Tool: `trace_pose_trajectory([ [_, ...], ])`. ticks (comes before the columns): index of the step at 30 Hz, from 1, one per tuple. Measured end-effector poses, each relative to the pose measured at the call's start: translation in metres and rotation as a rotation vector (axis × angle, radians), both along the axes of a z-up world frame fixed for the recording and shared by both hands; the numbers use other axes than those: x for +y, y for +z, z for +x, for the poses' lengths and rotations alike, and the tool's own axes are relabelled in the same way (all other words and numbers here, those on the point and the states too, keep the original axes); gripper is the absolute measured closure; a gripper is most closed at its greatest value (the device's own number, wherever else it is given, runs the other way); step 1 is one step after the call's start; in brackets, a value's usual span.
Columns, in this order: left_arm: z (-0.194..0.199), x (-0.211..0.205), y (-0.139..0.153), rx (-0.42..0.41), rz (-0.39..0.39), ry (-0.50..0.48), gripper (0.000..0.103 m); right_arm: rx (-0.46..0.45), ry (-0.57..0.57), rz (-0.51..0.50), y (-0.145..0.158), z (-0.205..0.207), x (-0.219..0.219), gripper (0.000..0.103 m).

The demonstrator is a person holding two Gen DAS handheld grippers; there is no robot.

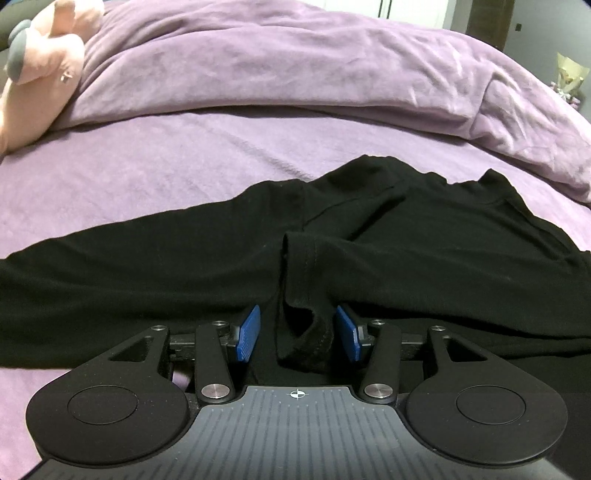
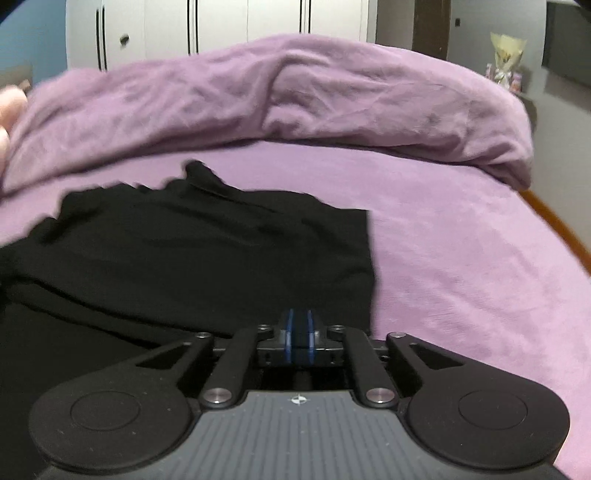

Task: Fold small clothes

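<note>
A black garment (image 1: 406,258) lies spread on the purple bed sheet (image 1: 147,177), rumpled at its far edge. My left gripper (image 1: 298,334) rests low over its near part, jaws open. A raised fold of the black cloth (image 1: 306,325) stands between the blue pads (image 1: 249,334), close to the right one, and neither pad presses on it. In the right wrist view the same garment (image 2: 184,251) fills the left half, with a straight right edge. My right gripper (image 2: 300,332) hovers at its near right corner, pads almost together. Only a dark sliver shows between them; I cannot tell if it is cloth.
A bunched purple duvet (image 1: 295,66) (image 2: 295,85) lies across the far side of the bed. A pink plush toy (image 1: 40,74) sits at the far left. Bare sheet (image 2: 461,240) stretches right of the garment to the wooden bed edge (image 2: 561,229). White wardrobe doors (image 2: 221,22) stand behind.
</note>
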State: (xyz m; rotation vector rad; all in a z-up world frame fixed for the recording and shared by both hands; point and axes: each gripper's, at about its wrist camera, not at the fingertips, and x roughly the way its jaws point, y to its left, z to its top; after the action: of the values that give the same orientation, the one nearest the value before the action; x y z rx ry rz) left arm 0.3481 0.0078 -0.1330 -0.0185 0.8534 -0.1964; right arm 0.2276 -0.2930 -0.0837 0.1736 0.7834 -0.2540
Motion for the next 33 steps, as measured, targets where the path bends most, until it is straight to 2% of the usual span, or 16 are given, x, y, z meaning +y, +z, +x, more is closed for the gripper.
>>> trace_pose_trajectory([
  [6,0.001,-0.001,-0.001,0.001,0.016,-0.001,0.048,0.008,0.087,0.031,-0.009,0.026,0.046,0.095],
  [9,0.003,0.001,-0.002,0.002,0.016,0.002,0.044,0.017,0.106,0.098,-0.017,0.033,0.059,0.094],
  [13,0.007,0.003,-0.004,-0.001,0.008,0.016,0.043,0.002,0.105,0.177,-0.021,0.037,0.061,0.094],
  [18,0.01,0.005,-0.006,0.005,-0.002,0.039,0.04,-0.039,0.11,0.173,-0.033,0.032,0.063,0.093],
  [21,0.003,0.018,0.001,0.029,-0.039,0.064,0.042,-0.077,0.086,0.275,-0.036,0.026,0.048,0.093],
  [24,-0.02,0.051,0.015,0.018,-0.121,0.079,0.039,-0.092,0.038,0.381,-0.034,0.017,0.035,0.093],
  [26,-0.041,0.087,0.023,0.007,-0.179,0.126,0.029,-0.09,0.026,0.383,-0.025,0.005,0.04,0.092],
  [27,-0.053,0.111,0.026,0.002,-0.21,0.167,0.027,-0.087,0.032,0.401,-0.021,-0.005,0.044,0.088],
  [28,-0.062,0.133,0.026,-0.004,-0.234,0.204,0.027,-0.089,0.035,0.425,-0.019,-0.014,0.048,0.079],
  [31,-0.083,0.201,0.022,-0.019,-0.272,0.375,0.027,-0.124,0.053,0.491,-0.014,-0.049,0.062,0.077],
  [33,-0.087,0.241,0.012,0.0,-0.28,0.506,0.029,-0.122,0.052,0.509,-0.011,-0.065,0.069,0.077],
])
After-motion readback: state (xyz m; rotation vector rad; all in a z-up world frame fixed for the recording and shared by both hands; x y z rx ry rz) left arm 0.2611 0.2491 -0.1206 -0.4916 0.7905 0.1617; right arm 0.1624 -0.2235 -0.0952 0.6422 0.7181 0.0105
